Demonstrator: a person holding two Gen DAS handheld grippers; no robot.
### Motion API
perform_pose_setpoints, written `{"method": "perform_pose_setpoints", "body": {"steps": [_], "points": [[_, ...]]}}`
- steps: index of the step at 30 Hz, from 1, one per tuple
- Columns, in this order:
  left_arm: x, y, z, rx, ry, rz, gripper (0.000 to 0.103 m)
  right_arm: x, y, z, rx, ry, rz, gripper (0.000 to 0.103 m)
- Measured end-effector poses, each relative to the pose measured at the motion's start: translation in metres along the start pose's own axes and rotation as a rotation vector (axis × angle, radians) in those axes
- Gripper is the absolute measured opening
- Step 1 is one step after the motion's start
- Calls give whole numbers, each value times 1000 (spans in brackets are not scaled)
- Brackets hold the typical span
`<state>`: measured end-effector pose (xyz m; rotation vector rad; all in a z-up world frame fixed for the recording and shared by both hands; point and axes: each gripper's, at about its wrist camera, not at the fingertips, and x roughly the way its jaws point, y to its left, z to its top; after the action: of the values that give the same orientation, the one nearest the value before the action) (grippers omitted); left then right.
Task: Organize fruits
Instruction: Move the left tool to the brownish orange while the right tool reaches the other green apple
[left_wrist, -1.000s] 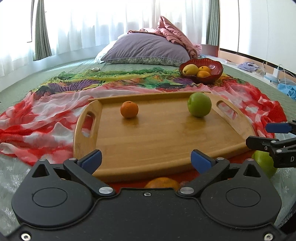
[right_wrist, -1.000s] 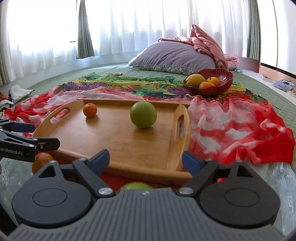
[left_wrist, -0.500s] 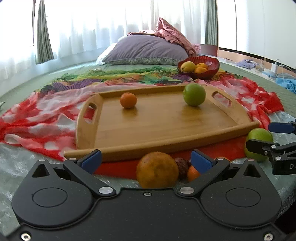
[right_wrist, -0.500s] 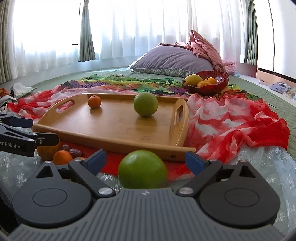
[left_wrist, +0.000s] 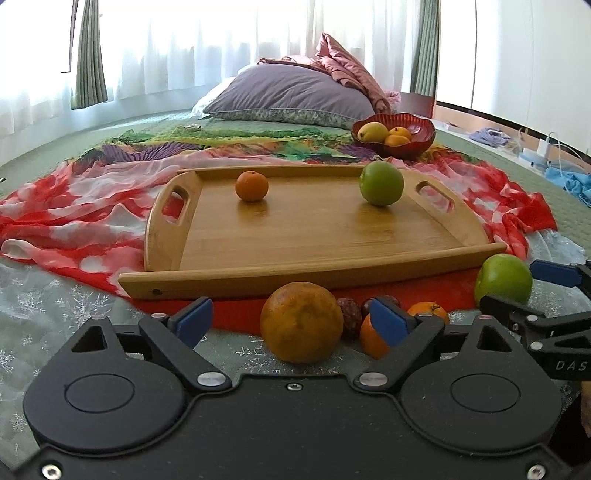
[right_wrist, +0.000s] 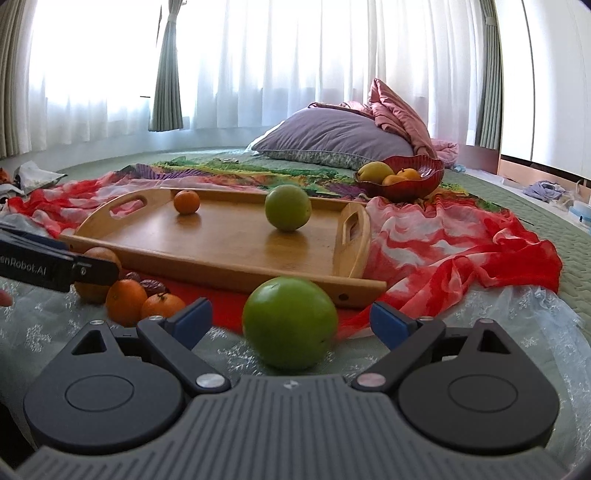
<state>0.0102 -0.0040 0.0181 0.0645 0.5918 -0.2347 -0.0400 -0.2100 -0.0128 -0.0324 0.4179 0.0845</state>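
Both my grippers, left (left_wrist: 291, 320) and right (right_wrist: 290, 320), stood with fingers apart: a big orange (left_wrist: 301, 322) sat between the left fingers, a green apple (right_wrist: 290, 323) between the right, neither clamped. Beside the orange lay small oranges (right_wrist: 126, 301) and dates (left_wrist: 350, 312). Beyond, the tray (left_wrist: 317, 236) held an orange (left_wrist: 251, 186) and another apple (left_wrist: 381, 182), well apart. Farther back sat a red bowl (left_wrist: 421, 137) of fruit.

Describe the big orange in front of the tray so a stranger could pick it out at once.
Find the wooden tray lying on the red scarf. Just off its near edge sits a small cluster of fruit, between the open fingers of the left gripper. The big orange is the leftmost piece, dull brownish orange and much larger than the two small oranges beside it.
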Motion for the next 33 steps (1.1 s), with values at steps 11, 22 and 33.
{"method": "perform_pose_setpoints", "body": {"steps": [11, 22, 33], "points": [[-7, 0, -4, -17, 16, -37, 60, -3, 6, -5, 0, 5, 27, 92], [-4, 0, -8, -31, 31, -49, 54, -4, 6, -5, -13, 8, 22, 80], [1, 3, -10, -50, 38, -49, 50, 3, 1, -8, 9, 33, 5, 66]]}}
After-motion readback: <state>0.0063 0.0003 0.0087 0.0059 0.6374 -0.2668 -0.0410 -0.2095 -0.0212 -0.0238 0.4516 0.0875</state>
